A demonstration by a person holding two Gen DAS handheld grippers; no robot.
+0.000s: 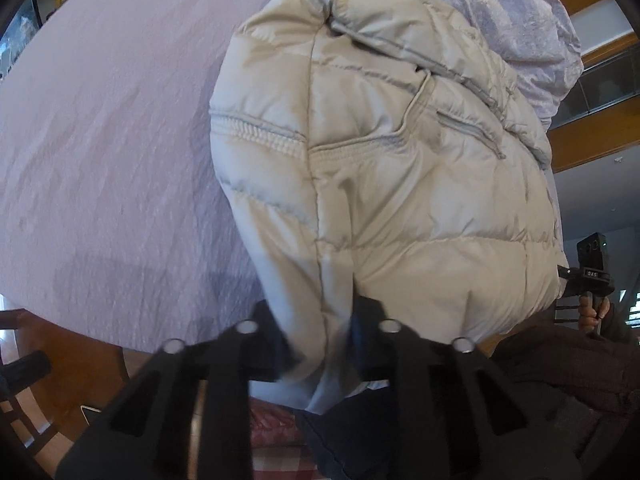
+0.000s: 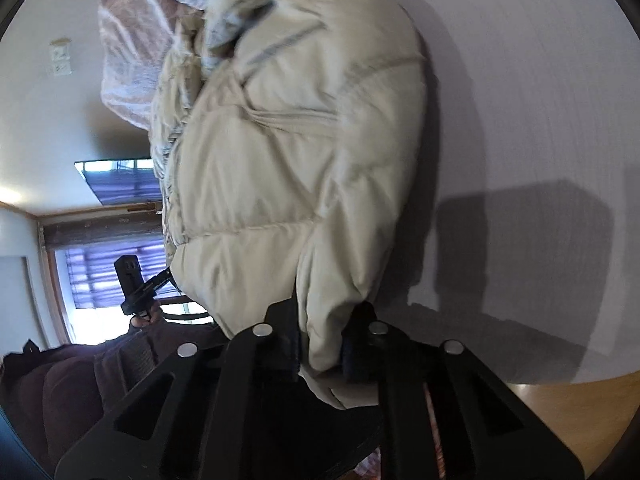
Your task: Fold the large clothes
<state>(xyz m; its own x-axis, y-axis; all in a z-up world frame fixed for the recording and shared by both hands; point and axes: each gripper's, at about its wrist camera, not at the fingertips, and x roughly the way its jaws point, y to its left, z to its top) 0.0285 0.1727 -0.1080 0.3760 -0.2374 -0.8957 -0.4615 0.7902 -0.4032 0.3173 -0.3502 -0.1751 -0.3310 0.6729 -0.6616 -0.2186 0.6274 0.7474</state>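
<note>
L gripper [image 1: 316,344] pinching puffer jacket [image 1: 380,168] hem at table [image 1: 112,128] near edge, R gripper [image 2: 320,344] clamped on jacket too, bare cloth beside, jacket's far end blurred under lilac fabric [image 1: 516,20]

The left gripper [image 1: 316,344] is pinching a fold of the jacket [image 1: 400,184] between its two black fingers [image 1: 370,320], jaws closed onto the fabric. The right gripper [image 2: 320,340] is clamping another edge likewise. Each is appearing in the other's view, gripped by a hand [image 1: 592,312].
</note>
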